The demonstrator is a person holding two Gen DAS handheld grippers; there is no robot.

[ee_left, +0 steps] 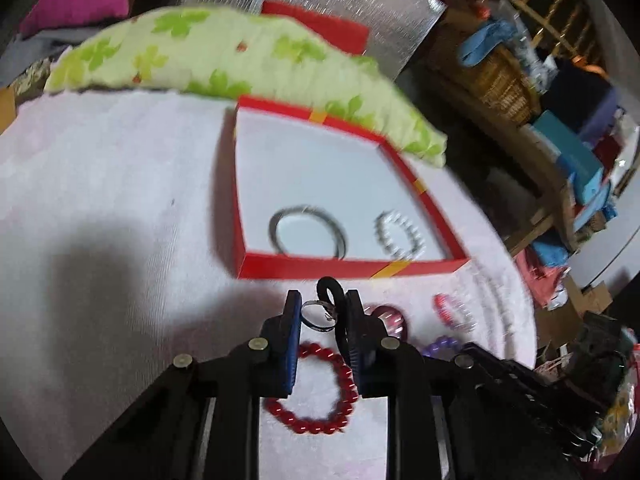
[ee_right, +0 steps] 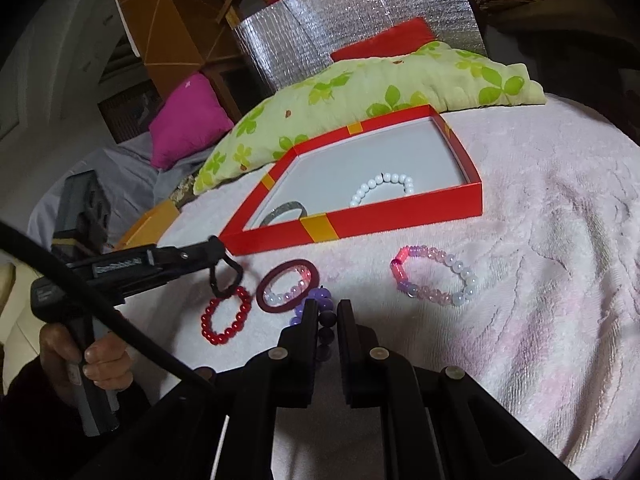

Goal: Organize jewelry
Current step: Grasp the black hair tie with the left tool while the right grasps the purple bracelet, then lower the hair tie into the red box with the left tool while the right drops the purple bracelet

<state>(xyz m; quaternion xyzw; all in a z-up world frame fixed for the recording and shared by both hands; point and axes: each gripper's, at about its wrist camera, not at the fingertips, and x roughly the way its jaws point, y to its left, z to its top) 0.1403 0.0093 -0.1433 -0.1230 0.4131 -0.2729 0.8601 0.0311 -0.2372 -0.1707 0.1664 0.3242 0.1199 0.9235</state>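
My left gripper (ee_left: 322, 306) is shut on a black band (ee_left: 329, 288) that carries a silver ring (ee_left: 316, 317). In the right wrist view the band (ee_right: 226, 276) dangles from the left gripper (ee_right: 216, 246) above a red bead bracelet (ee_right: 208, 318). My right gripper (ee_right: 326, 308) is shut on a purple bead bracelet (ee_right: 326, 316) low over the cloth. Just ahead lies a red box (ee_left: 352, 268) holding a dark bangle (ee_left: 308, 232) and a white pearl bracelet (ee_left: 400, 236). A maroon bangle (ee_right: 316, 276) and a pink-and-white bracelet (ee_right: 464, 276) lie loose on the cloth.
Everything rests on a pale pink towel (ee_right: 540, 240). A green leaf-print pillow (ee_right: 360, 84) lies behind the box, with a silver foil sheet (ee_right: 360, 12) beyond it. A hand (ee_right: 100, 356) grips the left tool's handle. Baskets and boxes (ee_left: 560, 120) crowd the right side.
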